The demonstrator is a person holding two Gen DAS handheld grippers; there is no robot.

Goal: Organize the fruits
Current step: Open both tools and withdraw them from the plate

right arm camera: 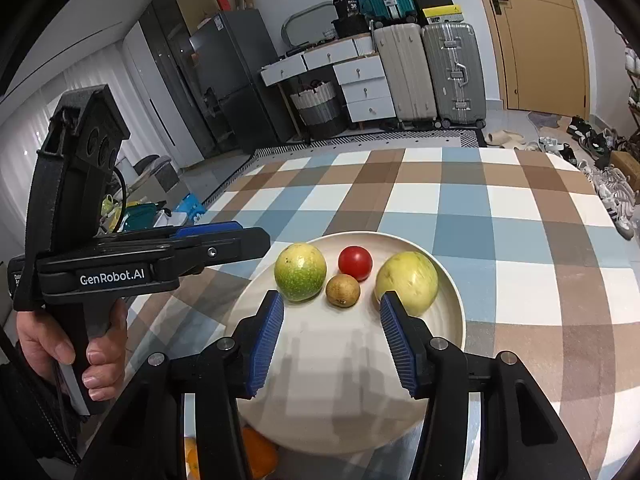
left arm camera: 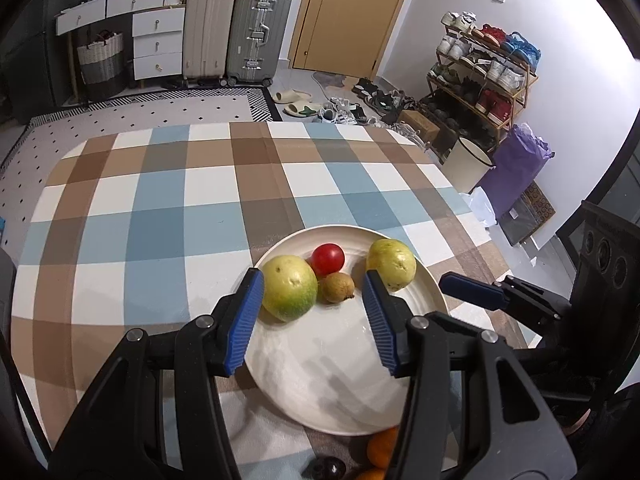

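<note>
A white plate [left arm camera: 332, 376] on the checked tablecloth holds a green-yellow round fruit [left arm camera: 289, 288], a red tomato [left arm camera: 328, 259], a small brown fruit [left arm camera: 338, 288] and a yellow round fruit [left arm camera: 392, 264]. My left gripper [left arm camera: 313, 280] hovers open over the plate's near side, nothing between its pads. In the right wrist view the same plate [right arm camera: 332, 380] shows the green fruit [right arm camera: 300, 272], tomato [right arm camera: 355, 263], brown fruit [right arm camera: 343, 291] and yellow fruit [right arm camera: 407, 282]. My right gripper [right arm camera: 332, 299] is open and empty just short of them.
Oranges [left arm camera: 380, 450] and a dark round object [left arm camera: 324, 468] lie near the table's front edge, below the plate. A hand [right arm camera: 100, 344] holds the left gripper's black body [right arm camera: 120, 264] left of the plate. Suitcases, drawers and a shoe rack stand beyond the table.
</note>
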